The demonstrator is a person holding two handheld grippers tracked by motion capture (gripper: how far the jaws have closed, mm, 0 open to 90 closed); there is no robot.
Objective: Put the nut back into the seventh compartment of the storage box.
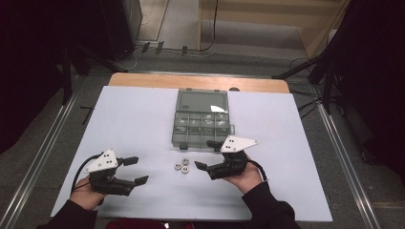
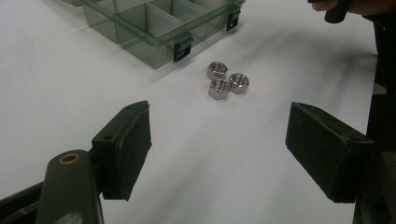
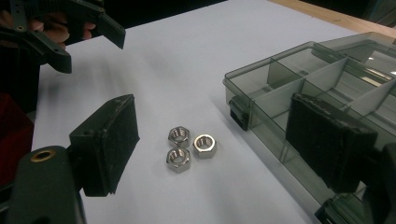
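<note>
Three shiny steel hex nuts [image 1: 182, 165] are sitting bunched together on the smooth white surface [image 1: 133, 124], right at 6 o'clock of the smoky see-through plastic organizer box [image 1: 200, 120]. The left gripper [image 1: 134, 170] and right gripper [image 1: 206, 155] are both hovering with jaws spread wide and gripping nothing. The nuts are touching, so I'm guessing a flat rubbery pad could be knocking a neighbour away or letting a slick little nut pop out.

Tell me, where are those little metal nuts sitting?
In the high view the three nuts lie clustered on the white table, just before the open compartment box, between both grippers.
</note>
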